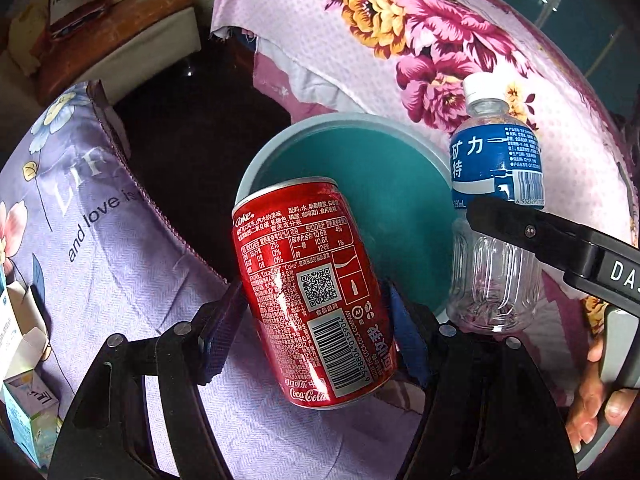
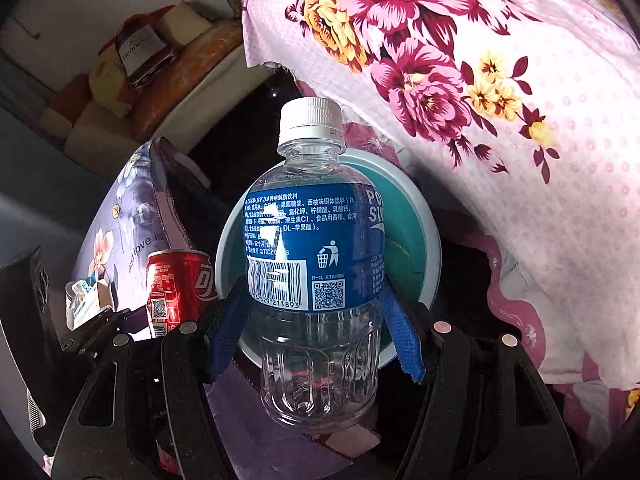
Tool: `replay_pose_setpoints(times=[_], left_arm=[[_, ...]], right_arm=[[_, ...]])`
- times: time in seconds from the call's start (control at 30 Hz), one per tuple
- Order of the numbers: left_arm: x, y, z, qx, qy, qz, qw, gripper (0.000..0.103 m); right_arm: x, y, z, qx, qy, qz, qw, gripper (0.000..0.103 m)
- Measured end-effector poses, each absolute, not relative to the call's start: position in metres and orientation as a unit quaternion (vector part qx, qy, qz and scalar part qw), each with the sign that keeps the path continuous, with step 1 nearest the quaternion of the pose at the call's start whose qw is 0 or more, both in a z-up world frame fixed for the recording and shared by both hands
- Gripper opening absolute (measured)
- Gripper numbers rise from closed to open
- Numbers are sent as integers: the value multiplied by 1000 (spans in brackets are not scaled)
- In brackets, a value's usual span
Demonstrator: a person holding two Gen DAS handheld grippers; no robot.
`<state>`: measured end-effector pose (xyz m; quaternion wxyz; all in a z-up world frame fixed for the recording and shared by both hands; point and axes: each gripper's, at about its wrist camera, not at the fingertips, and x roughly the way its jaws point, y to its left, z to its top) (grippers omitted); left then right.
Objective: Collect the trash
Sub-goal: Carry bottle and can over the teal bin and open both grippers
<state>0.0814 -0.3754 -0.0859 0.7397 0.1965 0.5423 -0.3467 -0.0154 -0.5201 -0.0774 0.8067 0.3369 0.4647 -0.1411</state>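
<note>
The can (image 1: 316,292) sits tilted in the left gripper (image 1: 316,320), whose blue pads press its two sides, held up in front of the teal bin (image 1: 348,184). The bottle (image 2: 316,264), empty and capped, stands upright in the right gripper (image 2: 316,328), pads closed on it at the lower edge of its label, also in front of the bin and just right of the can. Both are clear of the bed and not yet over the opening, as far as I can judge. The likely trouble: the can is gripped low and leaning, so it could swivel or slip out short of the rim; and the two grippers are close, so releasing together could knock one item off the rim onto the pillow (image 1: 80,208) or quilt (image 2: 500,120). The left view alone shows the person's fingers (image 1: 592,412) on the right gripper's handle and small cartons (image 1: 24,400) at the pillow's edge; the right view alone shows the bottle's bin symbol and the bin's right rim.
</note>
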Motion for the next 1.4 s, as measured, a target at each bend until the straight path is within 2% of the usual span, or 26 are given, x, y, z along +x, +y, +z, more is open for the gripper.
replay_pose_setpoints(times=[0.1, 0.23, 0.47, 0.63, 0.97, 1.17, 1.4], left_arm=[[81, -379, -97, 203, 551, -342, 734, 71], [85, -376, -102, 205, 553, -330, 737, 76], [92, -353, -90, 174, 561, -328, 740, 78], [89, -330, -75, 153, 556, -329, 748, 88], [82, -286, -63, 110, 563, -322, 753, 89], [69, -247, -53, 99, 559, -312, 762, 90], [58, -186, -36, 87, 549, -291, 779, 90]], right_arm=[[-16, -523, -84, 337, 471, -140, 803, 62], [-15, -522, -89, 341, 475, -136, 800, 62], [-6, -512, -95, 336, 487, -125, 797, 62], [1, -506, -102, 332, 503, -128, 788, 63], [1, -484, -93, 320, 511, -121, 788, 63], [-1, -458, -75, 304, 511, -108, 797, 72], [1, -408, -55, 277, 522, -68, 804, 75]])
